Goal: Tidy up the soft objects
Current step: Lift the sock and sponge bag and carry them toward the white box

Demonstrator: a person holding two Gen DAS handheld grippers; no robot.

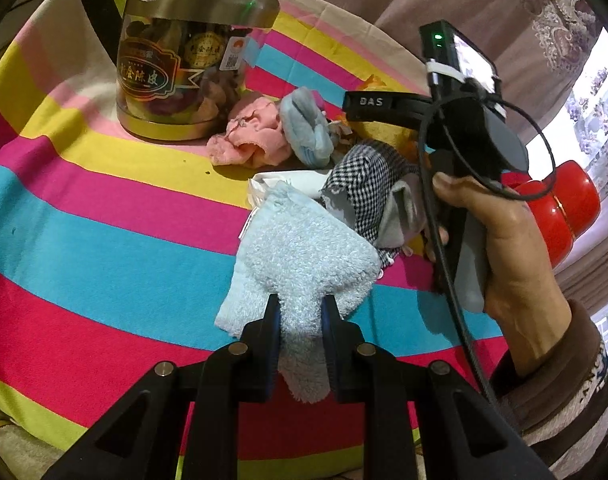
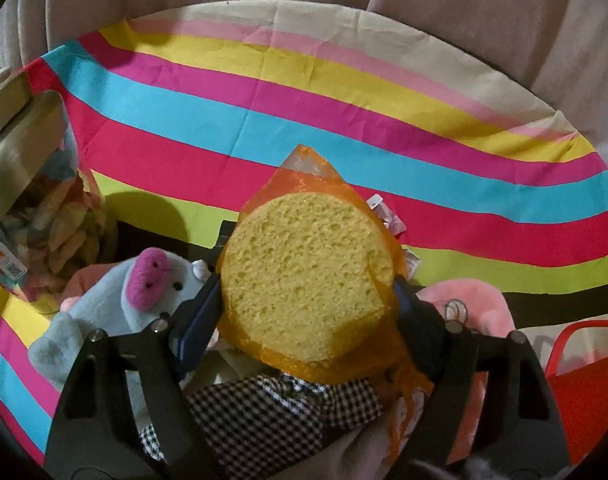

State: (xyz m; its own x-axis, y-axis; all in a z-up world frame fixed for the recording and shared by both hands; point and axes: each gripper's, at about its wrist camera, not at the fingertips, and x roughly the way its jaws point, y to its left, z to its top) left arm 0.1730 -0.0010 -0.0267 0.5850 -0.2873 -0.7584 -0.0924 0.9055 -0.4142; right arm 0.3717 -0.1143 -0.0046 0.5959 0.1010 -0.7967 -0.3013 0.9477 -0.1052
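Note:
My left gripper (image 1: 301, 304) is shut on a fluffy light-blue cloth (image 1: 304, 252), which drapes forward onto the striped tablecloth (image 1: 104, 208). In the right wrist view, a round yellow sponge (image 2: 308, 272) in an orange net sits between the jaws of my right gripper (image 2: 309, 270), both pads against its sides. Under it lie a black-and-white checked cloth (image 2: 272, 412) and a grey-blue plush toy with a pink snout (image 2: 144, 292). The left wrist view shows a hand (image 1: 504, 232) holding the right gripper over the pile, with a pink cloth (image 1: 248, 136) and a rolled blue cloth (image 1: 308, 128) beyond.
A tall jar with a metal lid (image 1: 184, 68) stands at the back left of the pile. A red container (image 1: 560, 204) is at the right, and a red bag (image 2: 584, 392) sits right of the right gripper. A pink plush piece (image 2: 472, 304) lies beside it.

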